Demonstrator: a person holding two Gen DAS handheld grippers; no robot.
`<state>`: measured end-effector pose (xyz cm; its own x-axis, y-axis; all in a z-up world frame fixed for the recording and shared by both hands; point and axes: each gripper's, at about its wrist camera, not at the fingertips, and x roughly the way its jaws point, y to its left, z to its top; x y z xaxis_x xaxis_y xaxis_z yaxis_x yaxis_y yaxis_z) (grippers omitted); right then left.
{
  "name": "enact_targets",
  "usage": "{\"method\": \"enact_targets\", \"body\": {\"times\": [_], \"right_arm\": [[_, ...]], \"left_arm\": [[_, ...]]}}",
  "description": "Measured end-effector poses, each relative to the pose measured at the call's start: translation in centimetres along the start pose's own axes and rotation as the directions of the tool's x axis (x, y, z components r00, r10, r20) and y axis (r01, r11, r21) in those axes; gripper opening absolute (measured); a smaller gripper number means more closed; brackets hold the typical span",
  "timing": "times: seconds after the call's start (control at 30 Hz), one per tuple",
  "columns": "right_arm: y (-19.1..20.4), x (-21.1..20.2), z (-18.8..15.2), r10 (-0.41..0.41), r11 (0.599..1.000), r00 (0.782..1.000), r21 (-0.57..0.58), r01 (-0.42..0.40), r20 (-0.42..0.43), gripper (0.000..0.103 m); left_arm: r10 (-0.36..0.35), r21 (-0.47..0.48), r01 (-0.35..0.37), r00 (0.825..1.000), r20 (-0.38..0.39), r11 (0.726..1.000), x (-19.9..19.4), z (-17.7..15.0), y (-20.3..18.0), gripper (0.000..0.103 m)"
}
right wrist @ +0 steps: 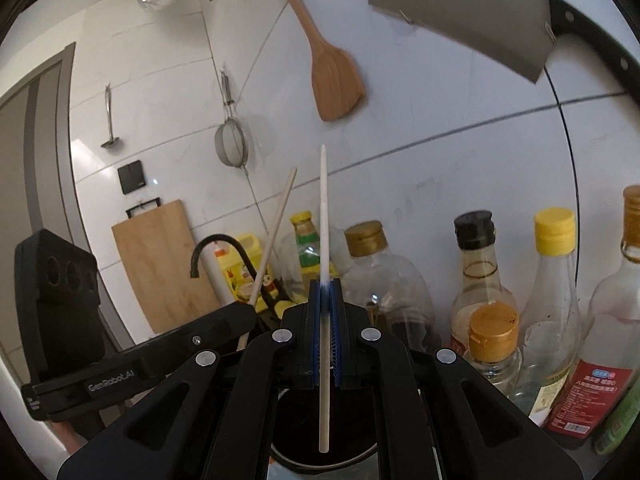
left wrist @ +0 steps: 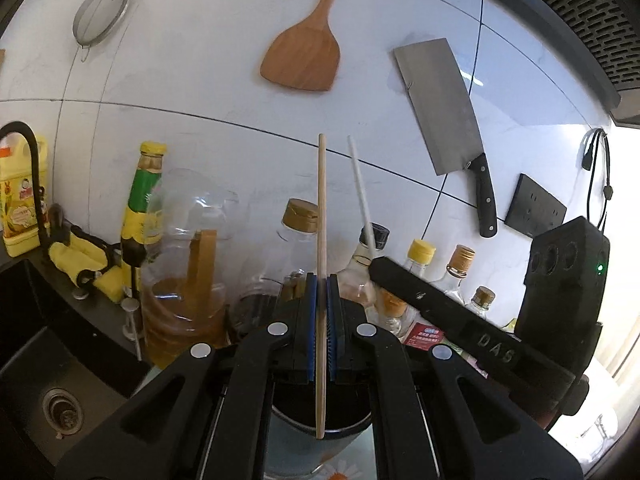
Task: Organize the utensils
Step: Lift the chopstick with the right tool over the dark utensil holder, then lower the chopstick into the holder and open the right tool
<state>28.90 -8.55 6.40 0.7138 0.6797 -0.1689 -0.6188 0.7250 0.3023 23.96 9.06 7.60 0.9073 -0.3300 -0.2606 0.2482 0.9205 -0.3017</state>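
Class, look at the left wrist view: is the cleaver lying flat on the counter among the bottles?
No. The cleaver hangs on the white tiled wall, above the bottles, beside the wooden spatula.

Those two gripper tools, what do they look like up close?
Both look alike. The left gripper and the right gripper are matte black plastic, with angular linkage arms joined by round silver pins. Each finger carries a ribbed blue pad. A boxy black block with three round recesses sits on each; the right one shows a green light. White lettering reads GenRobot.AI on the left gripper, raised letters DAS on the right.
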Motion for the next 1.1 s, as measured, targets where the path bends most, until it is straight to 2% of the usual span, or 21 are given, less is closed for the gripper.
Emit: {"method": "enact_targets", "body": {"times": [0.2, 0.43, 0.73, 1.1], "right_arm": [[-1.0, 1.5, -1.8, 0.007, 1.0, 0.999, 0.016, -0.006, -0.033, 0.005], [-1.2, 2.7, -2.9, -0.006, 1.0, 0.999, 0.002, 0.006, -0.05, 0.005], [-1.2, 2.2, -4.4, -0.033, 0.999, 0.995, -0.025, 0.031, -0.094, 0.005], [-0.4, 0.6, -4.5, -0.072, 0.996, 0.991, -0.055, 0.066, -0.109, 0.009]], "left_arm": [[-0.04, -0.02, 0.04, 0.999, 0.012, 0.999, 1.2, -1.2, 0.2, 0.005], [-0.055, -0.057, 0.057, 0.998, 0.032, 0.997, 2.4, -1.8, 1.0, 0.005], [-0.008, -0.052, 0.007, 1.0, -0.021, 0.999, 2.5, -3.9, 1.5, 0.005], [0.041, -0.034, -0.041, 0.999, -0.021, 0.999, -0.1, -3.6, 1.1, 0.007]]}}
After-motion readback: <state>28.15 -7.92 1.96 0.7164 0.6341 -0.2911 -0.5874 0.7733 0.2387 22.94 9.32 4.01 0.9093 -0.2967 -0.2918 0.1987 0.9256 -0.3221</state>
